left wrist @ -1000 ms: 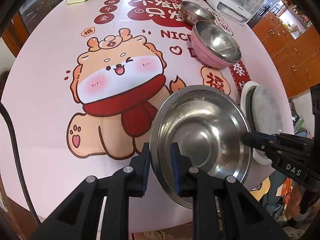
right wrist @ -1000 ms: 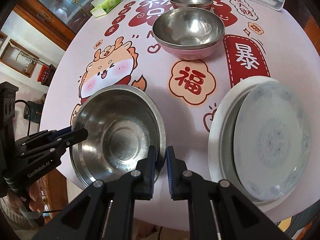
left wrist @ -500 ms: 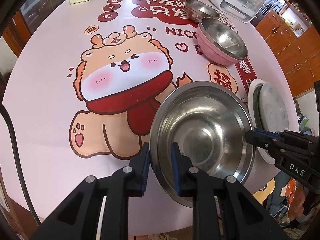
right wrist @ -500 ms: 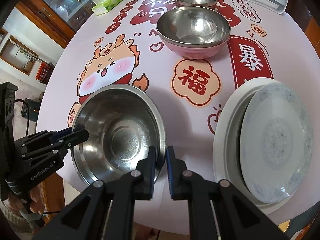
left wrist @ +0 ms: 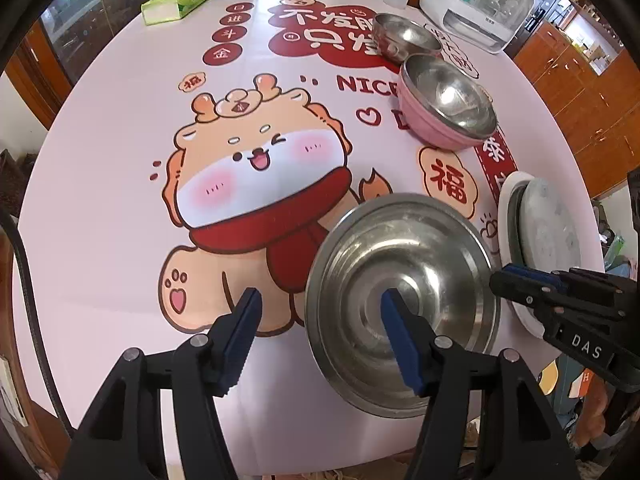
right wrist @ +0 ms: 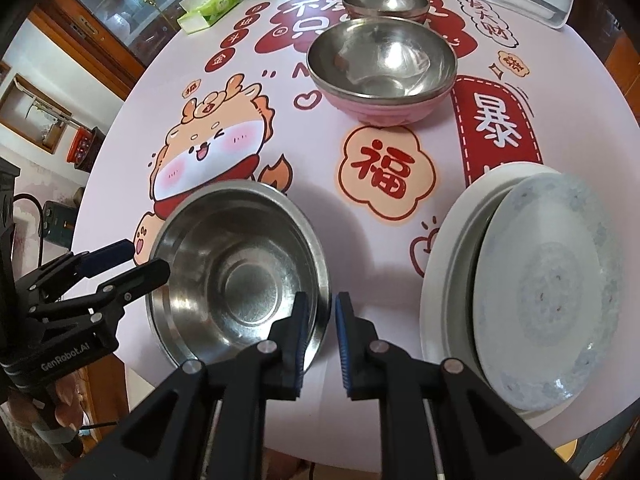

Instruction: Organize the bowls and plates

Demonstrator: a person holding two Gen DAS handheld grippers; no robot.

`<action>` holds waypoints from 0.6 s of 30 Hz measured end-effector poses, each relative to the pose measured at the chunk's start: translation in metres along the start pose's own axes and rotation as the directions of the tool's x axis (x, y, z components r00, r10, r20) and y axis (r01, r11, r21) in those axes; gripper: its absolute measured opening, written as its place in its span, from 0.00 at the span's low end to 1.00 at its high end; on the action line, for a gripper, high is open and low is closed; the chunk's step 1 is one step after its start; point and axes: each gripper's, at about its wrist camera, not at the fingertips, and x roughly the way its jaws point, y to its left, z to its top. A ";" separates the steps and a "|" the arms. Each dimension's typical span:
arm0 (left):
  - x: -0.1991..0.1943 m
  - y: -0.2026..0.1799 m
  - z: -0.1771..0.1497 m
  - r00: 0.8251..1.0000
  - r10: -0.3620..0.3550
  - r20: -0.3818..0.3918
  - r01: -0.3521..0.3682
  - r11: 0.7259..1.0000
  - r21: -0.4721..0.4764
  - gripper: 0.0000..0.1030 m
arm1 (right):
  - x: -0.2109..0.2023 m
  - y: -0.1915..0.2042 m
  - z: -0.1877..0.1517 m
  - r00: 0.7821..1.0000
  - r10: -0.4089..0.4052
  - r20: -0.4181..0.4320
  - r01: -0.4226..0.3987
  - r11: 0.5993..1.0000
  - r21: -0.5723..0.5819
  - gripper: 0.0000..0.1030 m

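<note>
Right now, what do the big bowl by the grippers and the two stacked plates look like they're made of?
The big bowl looks like stainless steel: brushed grey with mirror-like glints. The stacked plates look like glazed ceramic, glossy white under pale blue-grey patterning, though melamine can't be ruled out.

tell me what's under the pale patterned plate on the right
The patterned plate lies off-centre on a larger white plate, whose rim shows on its left side. Whatever lies between or beneath them is covered.
</note>
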 end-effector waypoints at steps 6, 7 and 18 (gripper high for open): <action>-0.011 -0.005 0.006 1.000 0.008 0.021 -0.008 1.000 0.012 0.60 | -0.010 -0.001 0.001 1.000 0.007 0.019 -0.007 1.000 -0.001 0.20; -0.013 -0.006 0.007 1.000 0.008 0.025 -0.008 1.000 0.017 0.60 | -0.012 -0.001 0.001 1.000 0.009 0.021 -0.009 1.000 -0.003 0.20; -0.039 -0.026 0.024 0.995 -0.012 0.102 0.007 0.999 0.050 0.64 | -0.037 -0.003 0.005 0.997 0.020 0.079 -0.020 1.000 -0.007 0.20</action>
